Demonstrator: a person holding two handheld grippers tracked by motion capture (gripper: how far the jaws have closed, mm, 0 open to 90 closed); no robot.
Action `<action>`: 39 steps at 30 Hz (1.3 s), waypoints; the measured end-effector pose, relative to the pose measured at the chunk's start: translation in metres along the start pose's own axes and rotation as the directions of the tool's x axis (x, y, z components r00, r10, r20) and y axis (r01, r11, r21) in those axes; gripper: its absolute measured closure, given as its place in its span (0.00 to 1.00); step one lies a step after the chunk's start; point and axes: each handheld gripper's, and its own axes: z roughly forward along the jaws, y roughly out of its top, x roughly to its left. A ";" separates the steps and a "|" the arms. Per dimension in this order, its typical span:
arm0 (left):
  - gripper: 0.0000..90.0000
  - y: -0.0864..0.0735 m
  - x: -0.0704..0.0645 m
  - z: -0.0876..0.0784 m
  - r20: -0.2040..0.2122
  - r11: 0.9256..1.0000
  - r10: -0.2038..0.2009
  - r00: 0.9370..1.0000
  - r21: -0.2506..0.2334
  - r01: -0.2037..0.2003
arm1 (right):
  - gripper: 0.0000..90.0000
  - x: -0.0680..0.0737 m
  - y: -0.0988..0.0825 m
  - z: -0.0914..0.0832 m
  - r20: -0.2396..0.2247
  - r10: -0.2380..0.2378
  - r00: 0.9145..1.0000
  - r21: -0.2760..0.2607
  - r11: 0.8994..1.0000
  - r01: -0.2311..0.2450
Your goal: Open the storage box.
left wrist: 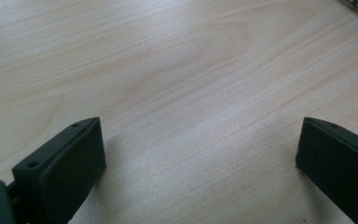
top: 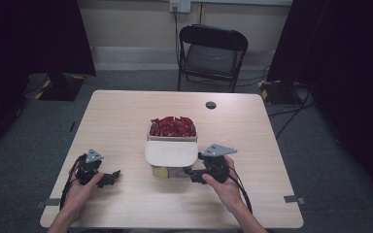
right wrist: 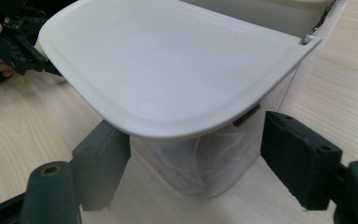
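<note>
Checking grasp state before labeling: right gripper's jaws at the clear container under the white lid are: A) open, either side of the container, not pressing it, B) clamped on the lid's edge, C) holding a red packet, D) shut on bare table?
A: in the right gripper view, the right gripper has its jaws standing wide on either side of the clear container, gaps visible, below the white lid.
</note>
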 end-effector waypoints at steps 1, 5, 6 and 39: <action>0.01 0.000 0.000 0.000 0.000 1.000 0.000 1.000 0.000 0.000 | 0.27 0.000 0.000 0.000 0.000 0.000 1.000 0.000 1.000 0.000; 0.01 0.000 0.000 0.000 0.001 1.000 0.000 1.000 0.000 0.000 | 0.27 0.000 0.001 0.000 -0.001 0.000 1.000 -0.003 1.000 0.000; 0.01 0.000 0.000 0.000 0.000 1.000 0.001 1.000 0.000 -0.001 | 0.27 0.000 0.001 -0.001 0.000 0.000 1.000 -0.003 1.000 0.000; 0.01 0.000 0.000 0.000 0.000 1.000 0.000 1.000 0.000 0.000 | 0.27 -0.008 0.022 -0.010 -0.022 0.024 0.999 -0.046 0.999 -0.025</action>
